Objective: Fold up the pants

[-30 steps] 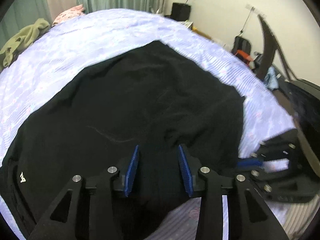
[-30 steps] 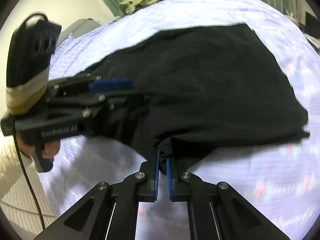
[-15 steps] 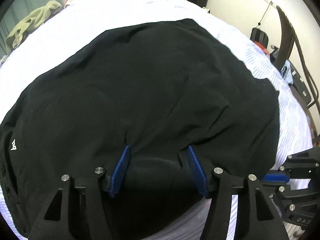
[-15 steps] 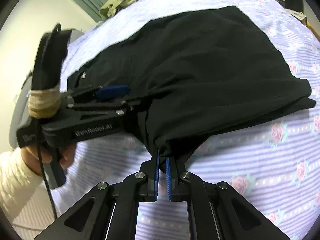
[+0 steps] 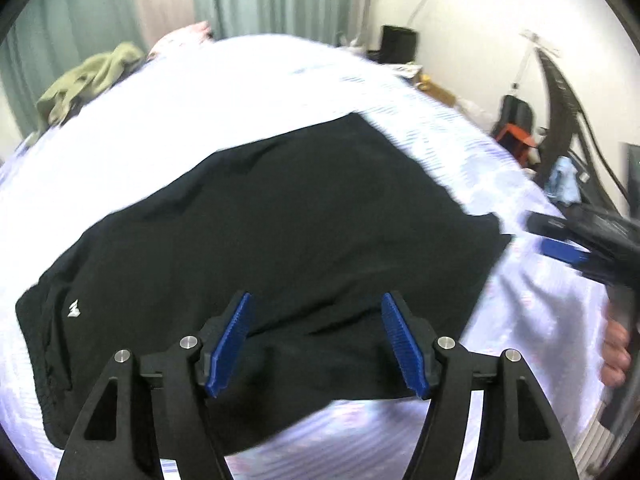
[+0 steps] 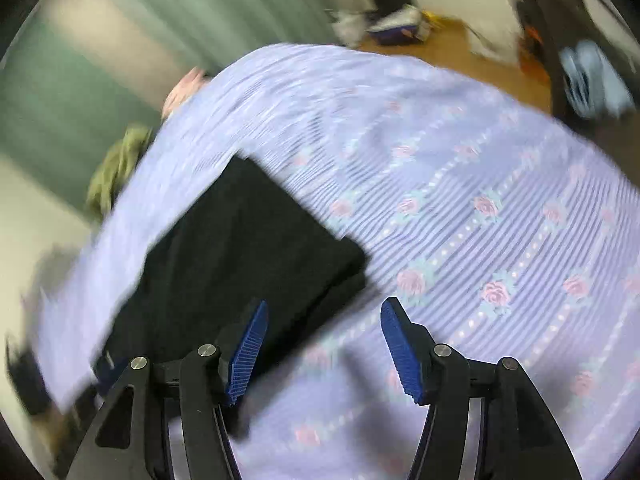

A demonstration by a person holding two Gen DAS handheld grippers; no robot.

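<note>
The black pants (image 5: pixel 280 248) lie folded on the lilac bedsheet (image 5: pixel 224 92), a small white logo at their left end. My left gripper (image 5: pixel 316 340) is open and empty just above the pants' near edge. My right gripper (image 6: pixel 322 350) is open and empty; its left finger is over the pants' (image 6: pixel 240 248) corner and its right finger over the sheet (image 6: pixel 500 200). In the left wrist view the right gripper (image 5: pixel 568 240) shows blurred at the right edge, held by a hand.
An olive garment (image 5: pixel 84 84) and a pink item (image 5: pixel 180 38) lie at the bed's far end by green curtains. Black stands, an orange object (image 5: pixel 516 136) and a blue cloth (image 5: pixel 564 180) crowd the floor at the right. The right wrist view is motion-blurred.
My right gripper has let go of the pants' edge, opened wide and swung away to the right. My left gripper has opened wider and lifted back from the pants.
</note>
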